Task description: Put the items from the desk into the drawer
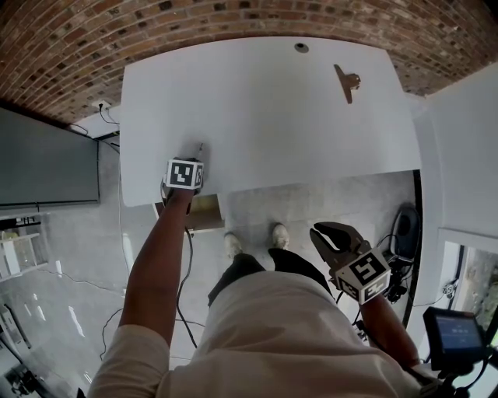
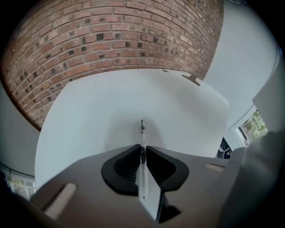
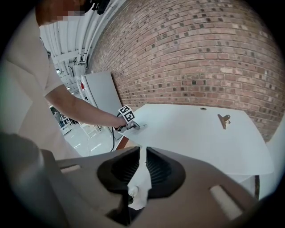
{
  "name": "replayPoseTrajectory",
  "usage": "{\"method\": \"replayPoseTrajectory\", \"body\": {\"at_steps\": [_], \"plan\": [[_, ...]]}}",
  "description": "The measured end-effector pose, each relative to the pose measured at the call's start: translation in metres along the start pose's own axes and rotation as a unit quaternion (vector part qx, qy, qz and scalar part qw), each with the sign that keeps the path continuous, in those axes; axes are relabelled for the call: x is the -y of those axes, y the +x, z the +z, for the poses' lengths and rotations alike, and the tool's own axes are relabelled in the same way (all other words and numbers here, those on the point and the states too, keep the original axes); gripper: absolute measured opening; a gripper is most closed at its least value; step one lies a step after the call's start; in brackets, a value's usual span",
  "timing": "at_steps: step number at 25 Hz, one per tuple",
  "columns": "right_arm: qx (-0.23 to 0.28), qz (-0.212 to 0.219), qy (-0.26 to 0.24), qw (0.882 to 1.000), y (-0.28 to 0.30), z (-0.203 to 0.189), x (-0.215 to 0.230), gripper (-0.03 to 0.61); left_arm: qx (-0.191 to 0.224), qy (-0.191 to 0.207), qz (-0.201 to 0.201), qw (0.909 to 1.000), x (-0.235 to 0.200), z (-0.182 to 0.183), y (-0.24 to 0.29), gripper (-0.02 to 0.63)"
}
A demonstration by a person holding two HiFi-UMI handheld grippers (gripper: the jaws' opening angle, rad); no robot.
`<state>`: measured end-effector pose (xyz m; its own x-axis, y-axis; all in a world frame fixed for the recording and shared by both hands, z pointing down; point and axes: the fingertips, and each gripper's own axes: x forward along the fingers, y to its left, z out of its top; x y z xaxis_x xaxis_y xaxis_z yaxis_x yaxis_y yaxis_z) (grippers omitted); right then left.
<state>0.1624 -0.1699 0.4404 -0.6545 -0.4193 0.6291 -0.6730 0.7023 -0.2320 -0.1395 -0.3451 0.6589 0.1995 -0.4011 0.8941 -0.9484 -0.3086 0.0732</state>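
A white table (image 1: 264, 101) stands by a red brick wall (image 1: 233, 23). The glossy grey floor (image 1: 70, 288) reflects light. A dark panel (image 1: 47, 167) sits at the left; a window (image 2: 254, 125) shows greenery.

My head camera looks steeply down on the desk (image 1: 264, 109) from above its near edge. The camera on my left gripper (image 2: 142, 148) sits low at the near left corner, facing the brick wall (image 2: 111, 40). The one on my right gripper (image 3: 142, 151) hangs back off the near edge (all three share the desktop and the clip (image 1: 347, 82) near the far right corner).
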Motion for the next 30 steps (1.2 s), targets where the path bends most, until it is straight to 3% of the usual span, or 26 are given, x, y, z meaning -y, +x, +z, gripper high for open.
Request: {"method": "replayPoseTrajectory", "body": {"at_steps": [14,23,30], "plan": [[-0.007,0.039,-0.034,0.999,0.006,-0.007,0.002,0.045,0.072,-0.043,0.016,0.9964,0.008,-0.011,-0.033,0.05],[-0.024,0.093,-0.075,0.993,0.031,0.005,-0.042,0.044,0.111,-0.1,0.008,0.9887,-0.008,-0.074,-0.061,0.051],[-0.044,0.132,-0.102,0.985,0.054,0.008,-0.074,0.044,0.106,-0.137,0.046,0.9839,-0.02,-0.126,-0.101,0.051]]}}
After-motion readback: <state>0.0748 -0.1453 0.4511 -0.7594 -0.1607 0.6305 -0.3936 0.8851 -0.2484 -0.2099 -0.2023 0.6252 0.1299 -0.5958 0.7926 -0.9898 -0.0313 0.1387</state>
